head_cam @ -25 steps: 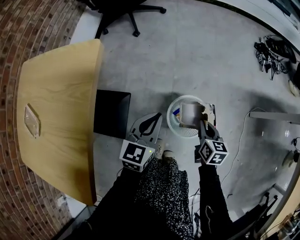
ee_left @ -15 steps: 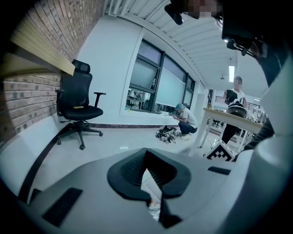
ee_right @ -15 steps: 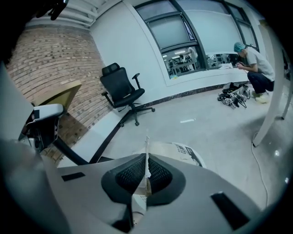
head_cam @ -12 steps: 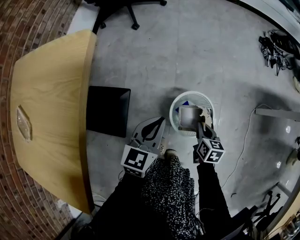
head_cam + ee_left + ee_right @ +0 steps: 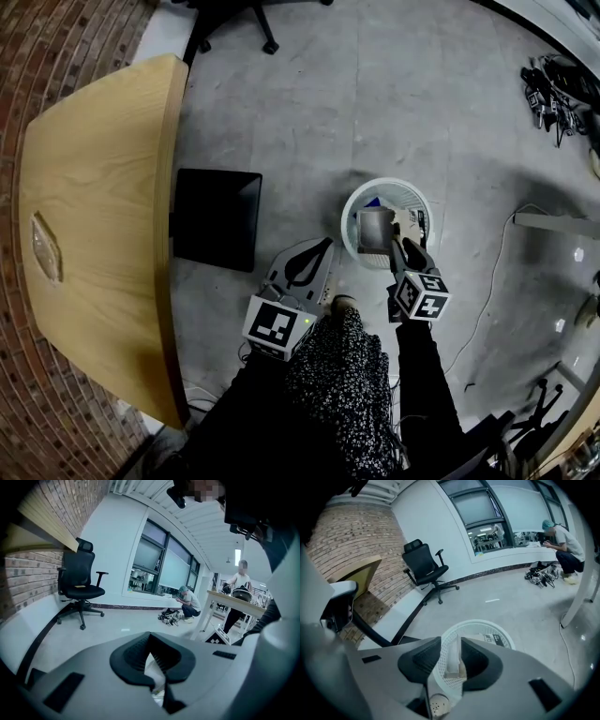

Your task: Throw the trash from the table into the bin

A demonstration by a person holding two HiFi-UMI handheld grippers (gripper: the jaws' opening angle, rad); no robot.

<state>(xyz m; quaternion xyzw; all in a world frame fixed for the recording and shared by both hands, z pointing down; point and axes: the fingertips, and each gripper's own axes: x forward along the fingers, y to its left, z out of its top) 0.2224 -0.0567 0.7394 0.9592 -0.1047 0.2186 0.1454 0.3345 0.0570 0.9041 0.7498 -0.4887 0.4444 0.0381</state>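
Grey floor with white bin (image 5: 349,204); right gripper (image 5: 451,667) above it, jaws just opening, slack around flat scrap (image 5: 375,228); left gripper (image 5: 323,248) pressed together, apparently empty; clear wrapper (image 5: 45,246) left on table (image 5: 103,187).

A red brick wall (image 5: 56,37) runs along one side, and a light wooden counter (image 5: 94,216) with a rounded edge stands against it. The floor (image 5: 375,103) is smooth grey concrete. A flat black rectangular panel (image 5: 217,218) lies on it just beside the counter. A black swivel office chair (image 5: 79,590) with armrests stands near the brick wall. Behind it a curved white wall (image 5: 436,531) carries a row of wide dark-framed windows (image 5: 497,517) above a dark skirting band (image 5: 497,569). A bright ceiling lamp (image 5: 238,556) glows on the ribbed white ceiling. A thin white cable (image 5: 492,281) trails across the floor.
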